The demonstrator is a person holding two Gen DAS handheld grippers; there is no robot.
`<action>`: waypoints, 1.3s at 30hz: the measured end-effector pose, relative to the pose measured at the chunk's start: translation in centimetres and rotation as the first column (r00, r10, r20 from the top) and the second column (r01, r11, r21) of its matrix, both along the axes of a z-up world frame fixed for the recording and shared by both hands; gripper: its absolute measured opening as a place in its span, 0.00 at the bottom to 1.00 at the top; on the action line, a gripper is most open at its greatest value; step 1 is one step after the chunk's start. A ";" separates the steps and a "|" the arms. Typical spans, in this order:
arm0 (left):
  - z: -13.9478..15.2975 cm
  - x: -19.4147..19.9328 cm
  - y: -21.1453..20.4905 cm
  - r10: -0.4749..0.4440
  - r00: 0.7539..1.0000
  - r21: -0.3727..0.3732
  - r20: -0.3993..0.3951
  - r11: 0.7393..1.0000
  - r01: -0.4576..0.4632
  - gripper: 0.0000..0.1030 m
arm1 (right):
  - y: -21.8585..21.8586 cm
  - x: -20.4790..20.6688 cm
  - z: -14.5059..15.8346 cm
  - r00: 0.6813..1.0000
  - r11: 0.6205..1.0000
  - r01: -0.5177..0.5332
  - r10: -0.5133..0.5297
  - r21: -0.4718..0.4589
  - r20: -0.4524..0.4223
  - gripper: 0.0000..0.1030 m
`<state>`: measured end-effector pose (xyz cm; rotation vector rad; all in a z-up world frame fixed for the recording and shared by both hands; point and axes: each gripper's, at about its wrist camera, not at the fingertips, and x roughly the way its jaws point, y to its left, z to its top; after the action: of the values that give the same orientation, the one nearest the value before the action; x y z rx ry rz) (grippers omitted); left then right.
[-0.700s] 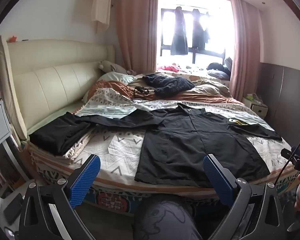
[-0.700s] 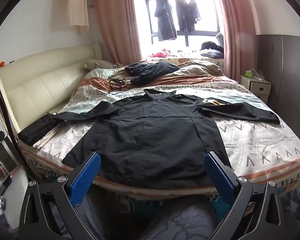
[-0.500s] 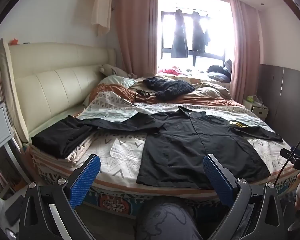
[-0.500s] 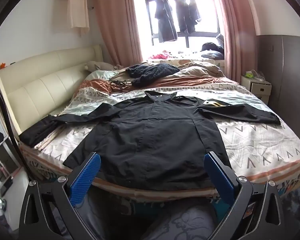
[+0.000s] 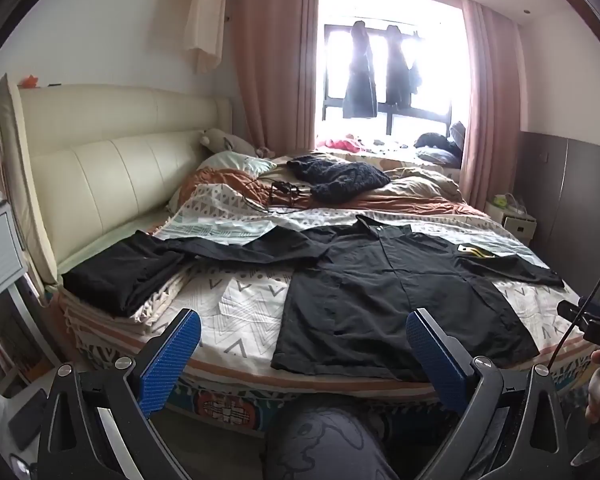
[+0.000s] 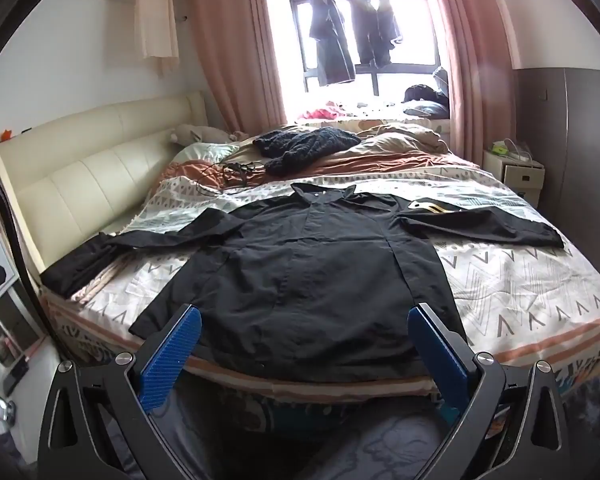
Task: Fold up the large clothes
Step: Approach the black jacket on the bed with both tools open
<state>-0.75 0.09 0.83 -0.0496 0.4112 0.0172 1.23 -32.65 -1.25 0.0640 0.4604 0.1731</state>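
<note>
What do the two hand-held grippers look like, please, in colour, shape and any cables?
The left hand-held gripper and right hand-held gripper look alike: black angular frames with silver bolts and two flat fingers faced with textured blue pads. A thin black cable runs to the right unit, which bears white lettering.

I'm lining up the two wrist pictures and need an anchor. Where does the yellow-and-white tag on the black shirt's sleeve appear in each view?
Left wrist: the yellow-and-white tag sits right of centre, at mid-height, on the black shirt.
Right wrist: the tag sits right of centre, slightly above mid-height, on the shirt.
Shared landmark: the dark knitted garment farther back on the bed.
</note>
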 end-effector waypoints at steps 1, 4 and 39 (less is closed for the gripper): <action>0.0 0.0 0.0 0.002 1.000 0.000 0.001 1.000 -0.002 1.00 | 0.0 0.0 0.0 1.000 1.000 0.001 -0.001 0.001 -0.001 1.00; -0.2 0.1 0.0 0.006 1.000 -0.003 -0.003 1.000 -0.006 1.00 | -0.1 0.2 -0.1 1.000 1.000 0.002 -0.002 0.009 -0.005 1.00; 1.1 0.7 -0.6 0.021 1.000 0.005 -0.002 1.000 -0.021 1.00 | -0.7 1.5 -0.4 1.000 0.998 0.000 0.001 0.067 -0.016 1.00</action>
<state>-0.03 -0.55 1.90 -0.0493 0.4123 0.0385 2.77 -33.38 -1.66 0.1308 0.4703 0.1883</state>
